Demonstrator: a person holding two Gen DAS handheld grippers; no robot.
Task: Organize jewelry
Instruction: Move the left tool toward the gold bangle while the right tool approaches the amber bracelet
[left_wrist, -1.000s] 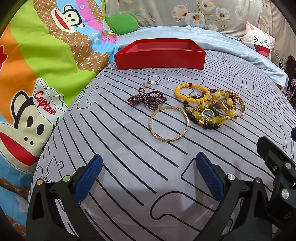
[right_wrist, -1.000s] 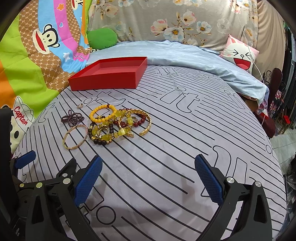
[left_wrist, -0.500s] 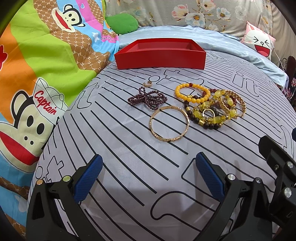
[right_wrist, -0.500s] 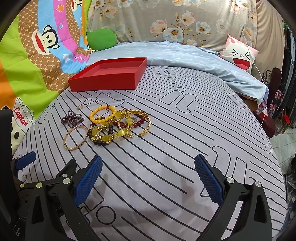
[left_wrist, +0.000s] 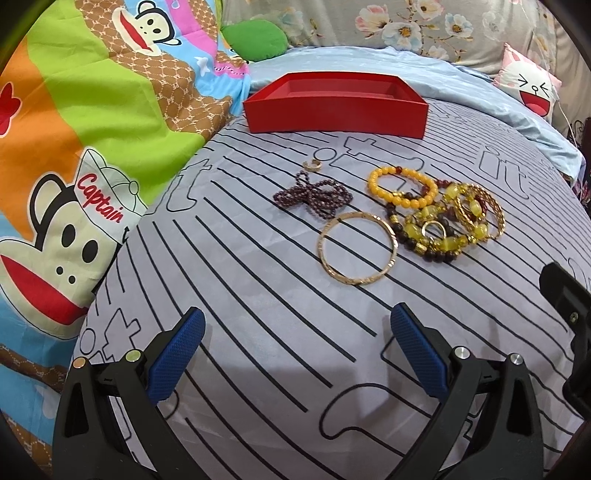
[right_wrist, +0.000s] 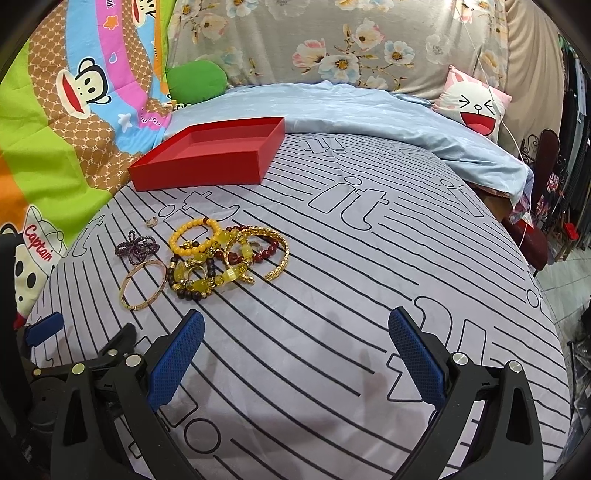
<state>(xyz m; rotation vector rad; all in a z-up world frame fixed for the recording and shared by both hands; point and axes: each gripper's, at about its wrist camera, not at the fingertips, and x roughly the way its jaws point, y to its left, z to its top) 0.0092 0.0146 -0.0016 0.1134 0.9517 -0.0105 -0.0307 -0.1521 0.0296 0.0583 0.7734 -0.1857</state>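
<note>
An empty red tray (left_wrist: 334, 114) (right_wrist: 207, 173) stands at the back of the striped grey bedcover. In front of it lie a small gold ring (left_wrist: 313, 166) (right_wrist: 151, 222), a dark purple bead strand (left_wrist: 314, 197) (right_wrist: 137, 246), a thin gold bangle (left_wrist: 328, 262) (right_wrist: 126, 293), an orange bead bracelet (left_wrist: 380, 194) (right_wrist: 184, 230) and a tangled pile of yellow, dark and gold bracelets (left_wrist: 447, 225) (right_wrist: 236, 258). My left gripper (left_wrist: 295, 349) is open and empty, below the bangle. My right gripper (right_wrist: 295, 347) is open and empty, below and right of the pile.
A colourful monkey-print quilt (left_wrist: 92, 129) lies along the left. A green cushion (right_wrist: 195, 81), a floral pillow (right_wrist: 332, 48) and a light blue sheet (right_wrist: 369, 110) are behind the tray. A pink face cushion (right_wrist: 476, 107) is at the back right, by the bed's right edge.
Both grippers have drifted very slightly; the jewelry and the tray lie as before. Both stay open.
</note>
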